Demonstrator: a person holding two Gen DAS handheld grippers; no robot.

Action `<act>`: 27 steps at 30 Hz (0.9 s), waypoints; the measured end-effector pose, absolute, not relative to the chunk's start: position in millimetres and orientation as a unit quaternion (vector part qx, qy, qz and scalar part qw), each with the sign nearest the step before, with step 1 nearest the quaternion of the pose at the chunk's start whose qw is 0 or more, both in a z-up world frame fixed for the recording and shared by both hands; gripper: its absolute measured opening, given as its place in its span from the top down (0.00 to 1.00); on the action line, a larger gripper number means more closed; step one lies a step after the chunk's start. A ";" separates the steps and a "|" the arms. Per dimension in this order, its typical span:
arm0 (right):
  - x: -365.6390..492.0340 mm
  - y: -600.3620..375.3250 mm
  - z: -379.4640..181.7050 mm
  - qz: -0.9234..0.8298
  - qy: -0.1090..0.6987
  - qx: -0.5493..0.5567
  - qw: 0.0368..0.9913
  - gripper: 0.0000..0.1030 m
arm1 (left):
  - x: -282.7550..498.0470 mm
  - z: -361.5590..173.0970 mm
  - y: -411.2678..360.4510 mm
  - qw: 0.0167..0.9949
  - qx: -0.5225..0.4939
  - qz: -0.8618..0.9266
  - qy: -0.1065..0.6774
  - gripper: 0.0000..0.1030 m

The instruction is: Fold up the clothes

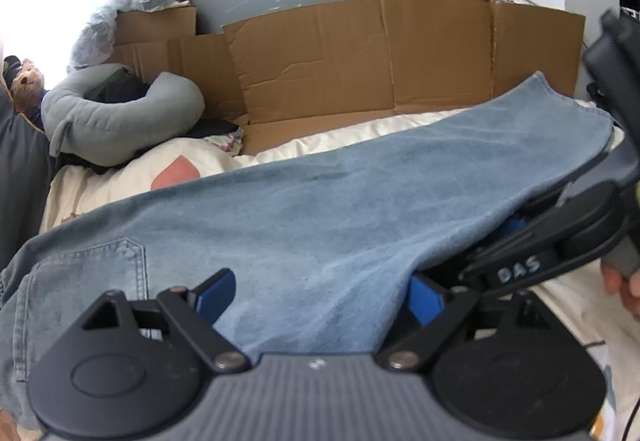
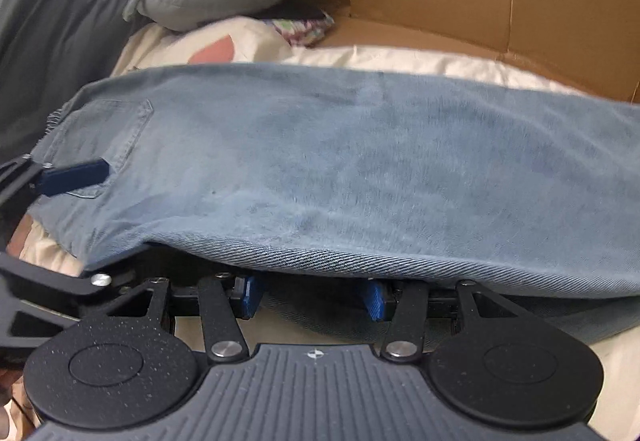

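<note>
Light blue jeans (image 1: 304, 201) lie folded lengthwise across the cream bed sheet (image 1: 360, 133), back pocket at the left. My left gripper (image 1: 320, 293) is open, its blue pads either side of the near edge of the jeans. My right gripper (image 2: 314, 295) is open too, its pads under the lifted near edge of the jeans (image 2: 340, 161). In the left wrist view the right gripper's body (image 1: 560, 241) reaches under the cloth at the right. In the right wrist view one blue left fingertip (image 2: 76, 177) lies on the pocket.
Flattened cardboard (image 1: 380, 53) stands along the far side of the bed. A grey neck pillow (image 1: 120, 117) and a small teddy bear (image 1: 26, 81) sit at the far left. A dark grey pillow (image 2: 52, 29) lies on the left.
</note>
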State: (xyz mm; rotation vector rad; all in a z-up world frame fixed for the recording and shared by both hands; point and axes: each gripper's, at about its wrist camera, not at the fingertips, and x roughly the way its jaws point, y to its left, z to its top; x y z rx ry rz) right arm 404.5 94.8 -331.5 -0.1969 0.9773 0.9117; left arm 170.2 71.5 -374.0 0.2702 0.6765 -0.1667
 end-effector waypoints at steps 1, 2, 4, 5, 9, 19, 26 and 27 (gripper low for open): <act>403.9 96.8 -335.1 0.422 0.458 -0.092 0.777 0.46 | 169.6 -374.8 72.3 0.930 0.134 -0.083 0.331 0.11; 401.0 98.6 -338.6 0.428 0.463 -0.096 0.770 0.46 | 168.5 -375.8 73.5 0.930 0.136 -0.083 0.332 0.10; 390.9 100.8 -343.4 0.441 0.461 -0.113 0.762 0.45 | 166.6 -378.2 76.7 0.928 0.138 -0.081 0.335 0.10; 385.2 101.7 -345.2 0.447 0.456 -0.124 0.760 0.45 | 165.3 -379.3 78.5 0.928 0.137 -0.079 0.338 0.10; 369.4 105.5 -347.2 0.472 0.440 -0.150 0.749 0.42 | 159.6 -383.0 85.9 0.925 0.138 -0.059 0.348 0.10; 376.7 109.7 -330.2 0.501 0.432 -0.113 0.741 0.41 | 138.8 -394.5 100.2 0.914 0.147 -0.026 0.377 0.10; 380.1 115.5 -315.1 0.515 0.421 -0.091 0.741 0.42 | 118.0 -402.3 110.2 0.903 0.124 0.026 0.410 0.10; 380.5 115.5 -314.1 0.516 0.420 -0.090 0.741 0.42 | 115.5 -404.1 112.4 0.901 0.112 0.031 0.417 0.10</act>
